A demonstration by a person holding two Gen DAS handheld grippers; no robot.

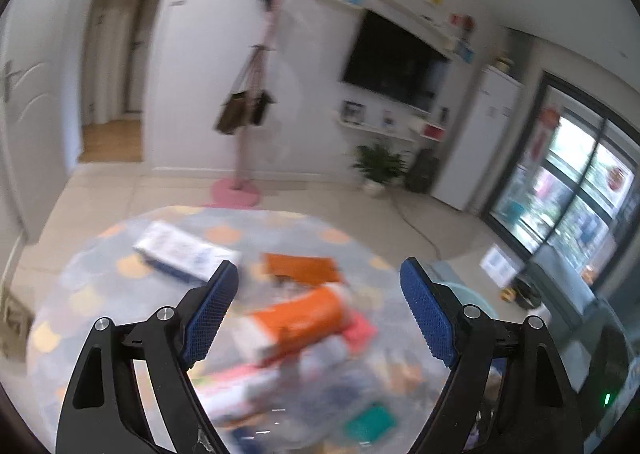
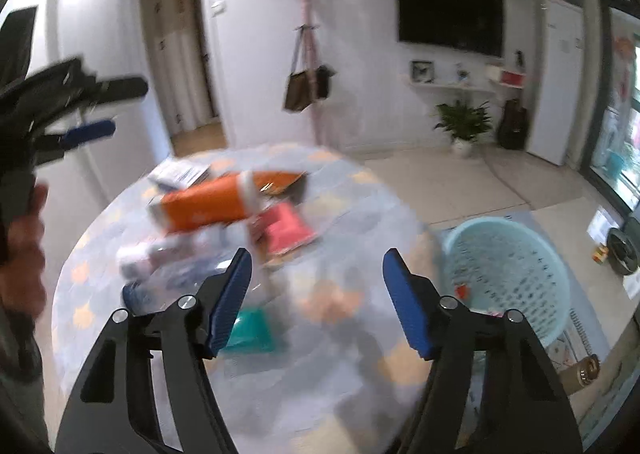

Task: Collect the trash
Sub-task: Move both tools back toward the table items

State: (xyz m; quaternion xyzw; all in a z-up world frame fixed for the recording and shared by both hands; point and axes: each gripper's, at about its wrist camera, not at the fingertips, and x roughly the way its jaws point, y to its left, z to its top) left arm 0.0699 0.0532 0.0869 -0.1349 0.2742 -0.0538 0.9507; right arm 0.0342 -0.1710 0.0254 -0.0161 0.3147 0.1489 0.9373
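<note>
1. Your left claw (image 1: 320,308) is gaping wide, gripping nothing; the orange box (image 1: 294,324) is lying between its tips.
2. Your right claw (image 2: 316,300) is spread too, the basket (image 2: 506,274) sitting right of it.

Round table (image 2: 360,374): orange box (image 2: 204,205), pink packet (image 2: 286,232), teal packet (image 2: 252,332) (blurred).
</note>
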